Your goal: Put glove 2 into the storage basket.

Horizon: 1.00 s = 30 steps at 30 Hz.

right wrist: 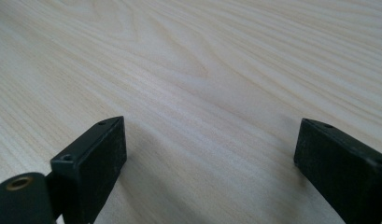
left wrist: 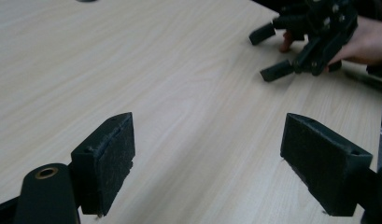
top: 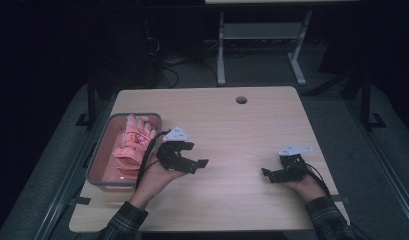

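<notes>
The pink gloves (top: 132,147) lay in the tub (top: 99,150) just left of the wide-open, empty left gripper (top: 194,156), well apart from the equally open, empty right gripper (top: 270,174).

My left gripper (left wrist: 207,158) hangs low over the pale wood-grain surface (left wrist: 170,74), its two black jaws spread wide with bare wood between them. At the far upper right I see the other black gripper (left wrist: 272,53), jaws apart, held in a hand (left wrist: 366,42) close above the surface.
</notes>
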Tool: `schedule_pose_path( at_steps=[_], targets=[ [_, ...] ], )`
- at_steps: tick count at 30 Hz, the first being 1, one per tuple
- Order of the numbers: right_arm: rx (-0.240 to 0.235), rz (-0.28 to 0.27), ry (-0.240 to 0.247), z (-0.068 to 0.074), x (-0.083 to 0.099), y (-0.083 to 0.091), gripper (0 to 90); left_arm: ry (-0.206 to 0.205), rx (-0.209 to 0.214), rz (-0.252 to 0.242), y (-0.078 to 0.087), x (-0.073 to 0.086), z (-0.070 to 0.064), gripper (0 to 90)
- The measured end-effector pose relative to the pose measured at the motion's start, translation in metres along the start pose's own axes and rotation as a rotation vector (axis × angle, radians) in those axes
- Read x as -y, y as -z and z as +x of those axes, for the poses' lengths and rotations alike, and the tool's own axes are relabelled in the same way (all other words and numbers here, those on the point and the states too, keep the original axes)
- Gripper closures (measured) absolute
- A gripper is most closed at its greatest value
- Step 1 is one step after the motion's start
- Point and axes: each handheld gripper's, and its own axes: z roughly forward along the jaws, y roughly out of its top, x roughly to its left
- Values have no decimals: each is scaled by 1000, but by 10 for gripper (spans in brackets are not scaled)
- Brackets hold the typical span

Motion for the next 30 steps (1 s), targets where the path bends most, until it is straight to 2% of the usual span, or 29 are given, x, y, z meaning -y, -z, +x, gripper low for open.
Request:
schedule_pose_path(
  at_steps=[5, 7, 9, 12, 14, 16, 22, 30],
  targets=[
    [0, 0, 0, 0, 0, 0, 87, -23, 1, 16, -15, 11, -8, 173],
    [0, 0, 0, 0, 0, 0, 86, -17, -2, 13, -21, 15, -9, 172],
    [-1, 0, 1, 0, 0, 0, 87, -40, -17, 20, -27, 21, -12, 172],
    [-4, 1, 4, 0, 0, 0, 86, -50, -13, 26, -36, 29, -14, 171],
    [-4, 1, 4, 0, 0, 0, 86, -54, -11, 34, -37, 30, -14, 171],
    [-4, 1, 4, 0, 0, 0, 86, -59, -9, 61, -49, 37, -16, 160],
    [-8, 2, 4, 1, 0, 0, 86, -101, -22, 115, -64, 49, -20, 153],
    [-8, -1, 10, 1, 0, 0, 86, -113, -10, 133, -77, 59, -22, 136]
  ],
)
